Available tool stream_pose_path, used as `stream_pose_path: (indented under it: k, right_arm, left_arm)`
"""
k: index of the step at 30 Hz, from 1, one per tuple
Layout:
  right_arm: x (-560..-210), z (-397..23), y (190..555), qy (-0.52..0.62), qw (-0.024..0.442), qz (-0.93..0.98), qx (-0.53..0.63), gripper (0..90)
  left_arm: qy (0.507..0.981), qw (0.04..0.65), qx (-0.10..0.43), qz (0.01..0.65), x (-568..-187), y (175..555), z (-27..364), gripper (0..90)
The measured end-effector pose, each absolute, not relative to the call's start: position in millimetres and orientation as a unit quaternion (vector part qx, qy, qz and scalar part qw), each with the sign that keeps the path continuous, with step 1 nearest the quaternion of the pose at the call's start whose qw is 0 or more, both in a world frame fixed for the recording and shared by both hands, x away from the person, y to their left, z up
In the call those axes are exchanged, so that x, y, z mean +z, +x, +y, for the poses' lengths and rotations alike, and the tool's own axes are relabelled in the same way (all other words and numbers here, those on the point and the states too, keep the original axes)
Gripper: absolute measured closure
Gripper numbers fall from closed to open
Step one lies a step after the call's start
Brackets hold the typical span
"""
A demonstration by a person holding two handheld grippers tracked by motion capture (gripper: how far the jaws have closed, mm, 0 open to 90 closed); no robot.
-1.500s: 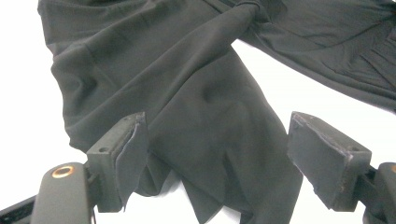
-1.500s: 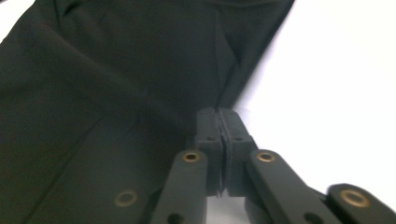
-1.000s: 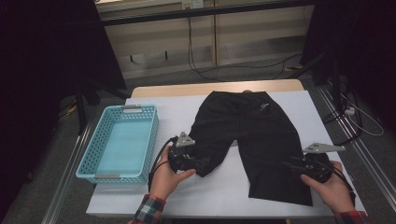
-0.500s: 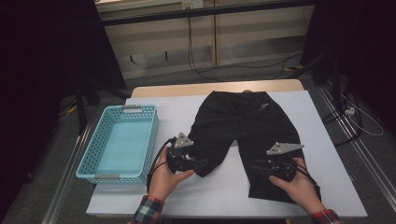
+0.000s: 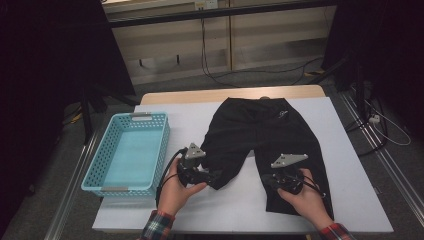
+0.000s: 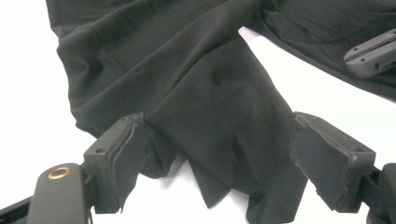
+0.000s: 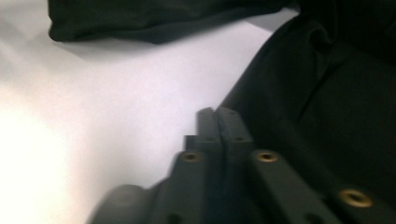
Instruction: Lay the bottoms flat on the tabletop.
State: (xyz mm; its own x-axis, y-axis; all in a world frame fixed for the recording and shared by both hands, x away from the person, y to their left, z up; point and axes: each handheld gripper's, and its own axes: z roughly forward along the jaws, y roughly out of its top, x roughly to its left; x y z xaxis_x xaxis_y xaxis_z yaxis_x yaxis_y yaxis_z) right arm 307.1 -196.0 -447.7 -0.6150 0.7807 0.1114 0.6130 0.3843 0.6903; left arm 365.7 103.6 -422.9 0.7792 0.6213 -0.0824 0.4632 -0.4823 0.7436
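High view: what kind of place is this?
Likely a lab recording station, not a home: a white table on a metal frame, dark curtains on both sides, loose cables on the floor.

- In your right gripper view the right tongs [image 7: 218,116] blur toward the bottom edge.
- Whether shorts [image 5: 270,135] fabric sits between their shut jaws, you cannot tell.
- Your right hand [image 5: 306,199] hides part of that shorts leg.

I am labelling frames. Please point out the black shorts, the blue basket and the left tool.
black shorts [image 5: 265,130], high view, upper front.
blue basket [image 5: 90,179], high view, left wall.
left tool [image 6: 219,154], left gripper view, midway between fingertips.
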Motion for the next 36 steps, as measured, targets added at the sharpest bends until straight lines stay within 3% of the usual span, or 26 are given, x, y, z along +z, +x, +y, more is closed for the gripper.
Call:
stream_pose_path:
  k: [10,11,15,23,36]
  right_arm:
    - [-442,-181,312,0.402,0.099,0.822,0.391,90.0]
    - [-446,-176,311,0.397,0.093,0.826,0.389,79.7]
    - [-448,-176,309,0.392,0.114,0.833,0.373,74.9]
    - [-439,-221,301,0.445,0.139,0.797,0.383,58.0]
    - [-437,-293,282,0.514,0.187,0.761,0.35,51.6]
  left_arm:
    - [0.855,0.398,0.097,0.318,-424,367,103,19.8]
    - [0.854,0.398,0.095,0.32,-424,366,103,19.8]
    - [0.855,0.398,0.098,0.318,-423,367,104,19.8]
    - [0.854,0.4,0.097,0.317,-421,366,104,19.6]
    - [0.858,0.398,0.096,0.31,-421,366,99,19.6]
